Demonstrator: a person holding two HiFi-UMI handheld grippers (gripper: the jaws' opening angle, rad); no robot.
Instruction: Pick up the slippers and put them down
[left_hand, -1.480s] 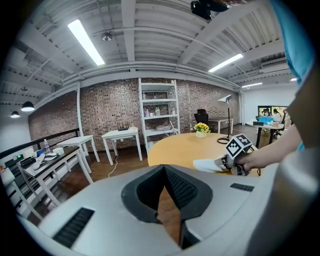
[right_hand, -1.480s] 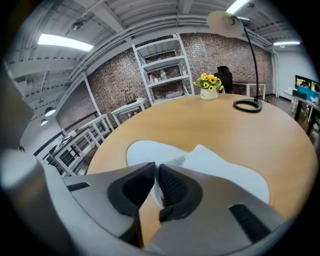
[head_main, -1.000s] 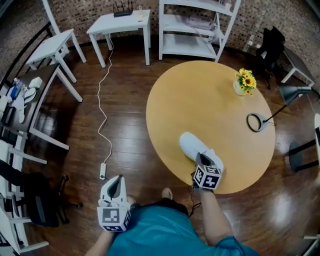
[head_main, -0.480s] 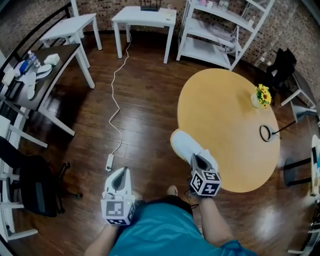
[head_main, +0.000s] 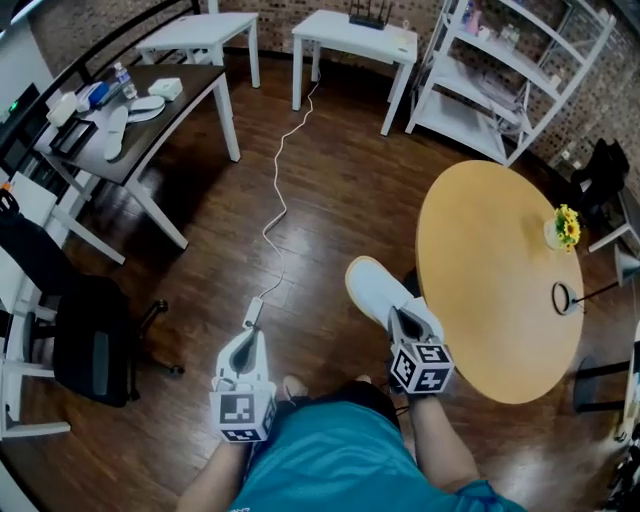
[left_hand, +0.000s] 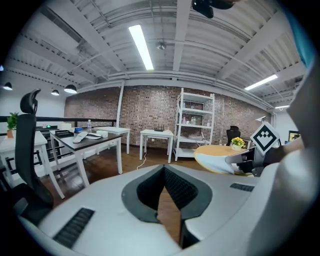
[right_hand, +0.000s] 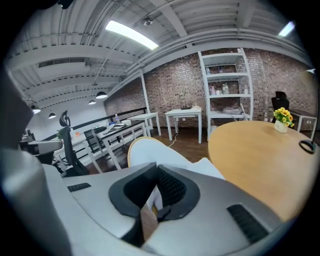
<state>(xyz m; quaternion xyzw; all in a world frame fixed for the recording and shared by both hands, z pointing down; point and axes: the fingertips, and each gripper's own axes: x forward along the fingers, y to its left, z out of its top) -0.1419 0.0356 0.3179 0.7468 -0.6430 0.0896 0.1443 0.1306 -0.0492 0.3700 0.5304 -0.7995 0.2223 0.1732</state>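
My right gripper (head_main: 404, 320) is shut on the heel end of a white slipper (head_main: 374, 288). The slipper hangs over the wooden floor just left of the round table's (head_main: 500, 300) edge, toe pointing away from me. In the right gripper view the slipper (right_hand: 150, 152) fills the space ahead of the jaws, and its fabric is pinched between the pads (right_hand: 165, 187). My left gripper (head_main: 241, 350) is lower left over the floor, jaws shut with nothing in them. The left gripper view shows its tips (left_hand: 163, 171) meeting, with the slipper (left_hand: 215, 161) off to the right.
The table carries a flower vase (head_main: 565, 228) and a black ring lamp (head_main: 563, 297). A white cable (head_main: 276, 200) runs across the floor to a power strip (head_main: 252, 312). A dark desk (head_main: 150, 120), black chair (head_main: 90, 345), white shelf (head_main: 510, 95) and side tables (head_main: 355, 35) ring the room.
Both grippers and the view have swung left, away from the round table. The slipper, which was over the tabletop a second ago, now hangs over the floor beside the table.
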